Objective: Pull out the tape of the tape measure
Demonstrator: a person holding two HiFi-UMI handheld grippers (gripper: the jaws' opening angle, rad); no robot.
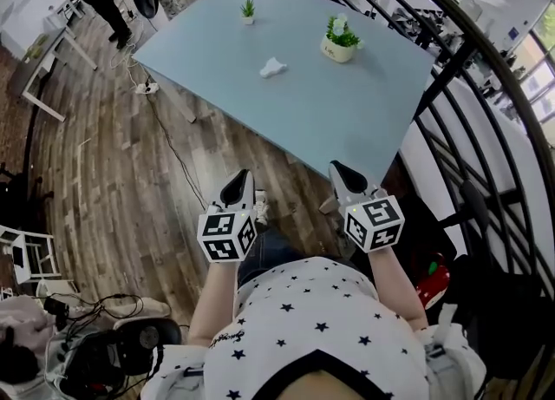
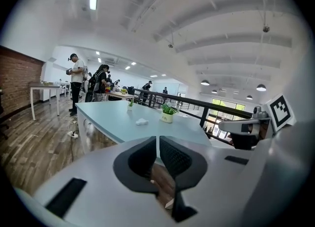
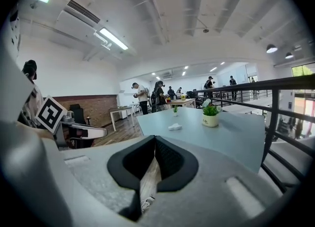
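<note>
Left gripper (image 1: 242,179) and right gripper (image 1: 341,169) hang before the table's (image 1: 347,125) near edge — both clenched, empty.

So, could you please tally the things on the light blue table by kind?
Potted plants: 2 (small potted plant, larger potted plant)
Small white object, too small to identify: 1
Total: 3
</note>
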